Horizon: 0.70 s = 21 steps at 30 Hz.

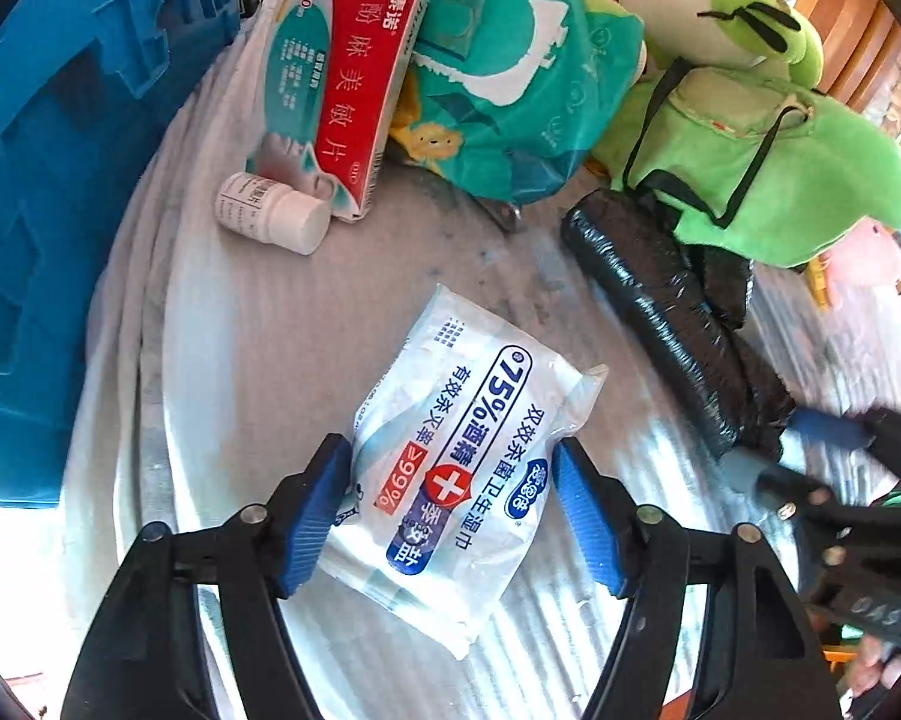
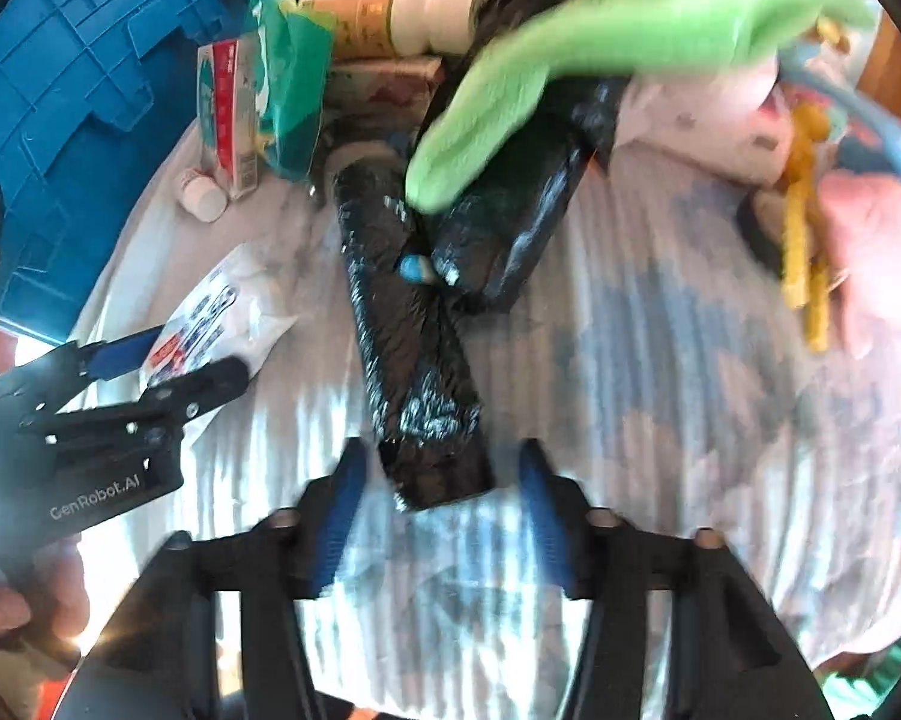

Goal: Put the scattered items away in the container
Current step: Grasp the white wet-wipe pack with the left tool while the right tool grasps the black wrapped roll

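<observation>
Blue container (image 1: pixel 60 192) beside the scattered items; its inside is hidden.

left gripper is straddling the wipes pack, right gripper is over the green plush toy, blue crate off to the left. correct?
One error: the right gripper is over the near end of the black wrapped roll, not the green plush toy, which lies farther back, as the right wrist view shows. The left gripper does straddle the wipes pack, with the blue crate to the left.
</observation>
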### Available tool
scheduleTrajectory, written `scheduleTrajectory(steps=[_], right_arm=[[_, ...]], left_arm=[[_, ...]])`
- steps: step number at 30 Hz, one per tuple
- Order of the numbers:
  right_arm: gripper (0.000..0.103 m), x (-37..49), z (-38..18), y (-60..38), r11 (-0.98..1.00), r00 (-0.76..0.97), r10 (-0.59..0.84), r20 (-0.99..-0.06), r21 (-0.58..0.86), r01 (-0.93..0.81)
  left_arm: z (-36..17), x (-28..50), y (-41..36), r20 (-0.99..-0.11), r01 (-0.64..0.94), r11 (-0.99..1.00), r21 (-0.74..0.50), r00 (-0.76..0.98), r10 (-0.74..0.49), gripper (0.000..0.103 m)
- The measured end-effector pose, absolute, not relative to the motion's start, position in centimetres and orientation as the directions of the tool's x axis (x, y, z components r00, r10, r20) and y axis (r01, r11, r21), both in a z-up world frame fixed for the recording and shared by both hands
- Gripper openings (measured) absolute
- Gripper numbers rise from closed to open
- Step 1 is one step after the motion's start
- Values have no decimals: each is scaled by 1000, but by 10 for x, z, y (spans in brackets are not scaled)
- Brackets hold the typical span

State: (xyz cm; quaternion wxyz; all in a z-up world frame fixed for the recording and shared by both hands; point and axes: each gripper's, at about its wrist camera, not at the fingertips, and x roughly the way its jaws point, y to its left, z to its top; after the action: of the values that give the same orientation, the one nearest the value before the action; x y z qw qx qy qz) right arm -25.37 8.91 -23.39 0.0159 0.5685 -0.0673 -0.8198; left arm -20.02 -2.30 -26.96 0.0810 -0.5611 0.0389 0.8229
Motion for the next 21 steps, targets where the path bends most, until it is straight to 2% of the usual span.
scheduleTrajectory(steps=[6, 8, 10, 13, 17, 21], right_arm=[[59, -270, -233, 81, -994, -372, -92, -924, 105, -13], [59, -275, -239, 77, -996, -362, -82, -929, 90, -5], [59, -278, -244, 74, -997, -354, -68, -933, 72, 2], [62, -283, -249, 69, -999, -356, -41, -934, 36, 20], [70, -287, -251, 66, -999, -381, -27, -924, 19, 26], [71, -285, -251, 66, -1000, -402, -13, -915, 10, 11]], left_arm=[[-272, -187, -21, -938, -194, -981, 3, -341, 64, 78], [-275, -182, -19, -936, -208, -977, 49, -351, 28, 80], [-280, -178, -17, -935, -230, -971, 69, -355, 17, 96], [-281, -174, -20, -927, -218, -974, 63, -375, 25, 97], [-280, -164, -23, -913, -220, -973, 67, -408, 30, 92], [-276, -151, -25, -898, -241, -968, 64, -437, 50, 68]])
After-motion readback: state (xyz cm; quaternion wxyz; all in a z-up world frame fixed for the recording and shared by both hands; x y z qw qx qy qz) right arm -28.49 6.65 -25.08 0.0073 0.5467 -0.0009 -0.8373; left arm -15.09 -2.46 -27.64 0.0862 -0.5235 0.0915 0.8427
